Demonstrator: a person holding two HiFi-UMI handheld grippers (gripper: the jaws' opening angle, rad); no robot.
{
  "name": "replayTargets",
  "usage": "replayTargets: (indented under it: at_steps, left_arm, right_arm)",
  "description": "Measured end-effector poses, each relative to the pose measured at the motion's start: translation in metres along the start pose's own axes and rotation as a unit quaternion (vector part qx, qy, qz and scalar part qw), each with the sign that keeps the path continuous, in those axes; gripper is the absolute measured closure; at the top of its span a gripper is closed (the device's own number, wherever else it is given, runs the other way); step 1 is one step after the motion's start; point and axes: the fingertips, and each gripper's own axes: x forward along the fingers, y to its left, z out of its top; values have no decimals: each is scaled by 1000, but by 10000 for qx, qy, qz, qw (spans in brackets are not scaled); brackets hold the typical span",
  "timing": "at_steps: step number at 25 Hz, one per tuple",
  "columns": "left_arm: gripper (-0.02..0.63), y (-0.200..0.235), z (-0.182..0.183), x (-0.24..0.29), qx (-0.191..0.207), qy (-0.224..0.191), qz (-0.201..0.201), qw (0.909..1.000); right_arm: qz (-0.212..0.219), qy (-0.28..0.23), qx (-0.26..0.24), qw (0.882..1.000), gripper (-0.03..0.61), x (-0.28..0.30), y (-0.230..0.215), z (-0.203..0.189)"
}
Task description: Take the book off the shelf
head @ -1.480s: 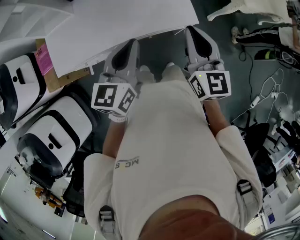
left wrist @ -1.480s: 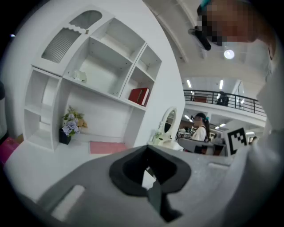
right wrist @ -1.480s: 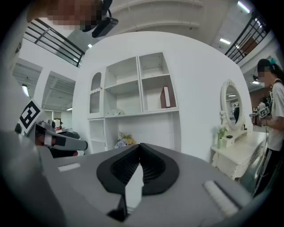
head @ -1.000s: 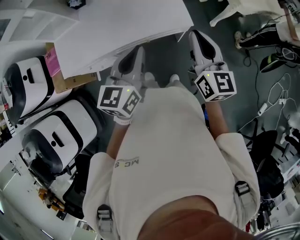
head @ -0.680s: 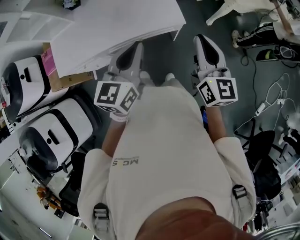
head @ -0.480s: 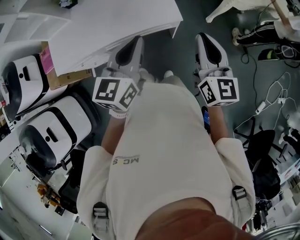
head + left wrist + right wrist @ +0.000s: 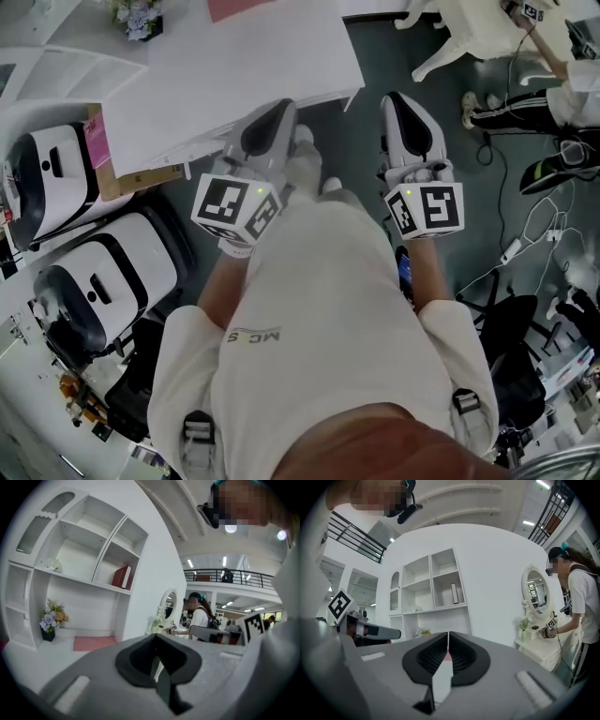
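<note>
Red book [image 7: 122, 577] upright on shelf [image 7: 79, 579], left gripper [image 7: 157, 662] and right gripper [image 7: 448, 651] jaws together

A white shelf [image 7: 79, 579] with open compartments was seen against the wall. A red book [image 7: 123, 577] was stood on edge in the right-hand column, in the lower of its two compartments. A small pale object [image 7: 53, 565], too small to be identified, was set on the same board further left. On the white tabletop [image 7: 56, 651] below, a pot of flowers [image 7: 50, 623] was placed at the left, and a pink mat [image 7: 93, 642] was laid near it.
</note>
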Motion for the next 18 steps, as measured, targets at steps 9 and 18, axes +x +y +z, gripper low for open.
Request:
replayTargets:
  at_steps: [9,18]
  left_arm:
    - [612,82,79,86,172,-350,-205,9990]
    - [612,176,146,139,471,-545,-352,9968]
  right_arm:
    - [201,-215,-334,9990,581,128,-23,53]
    - [171,-613,-446,9970,568,257,-27,100]
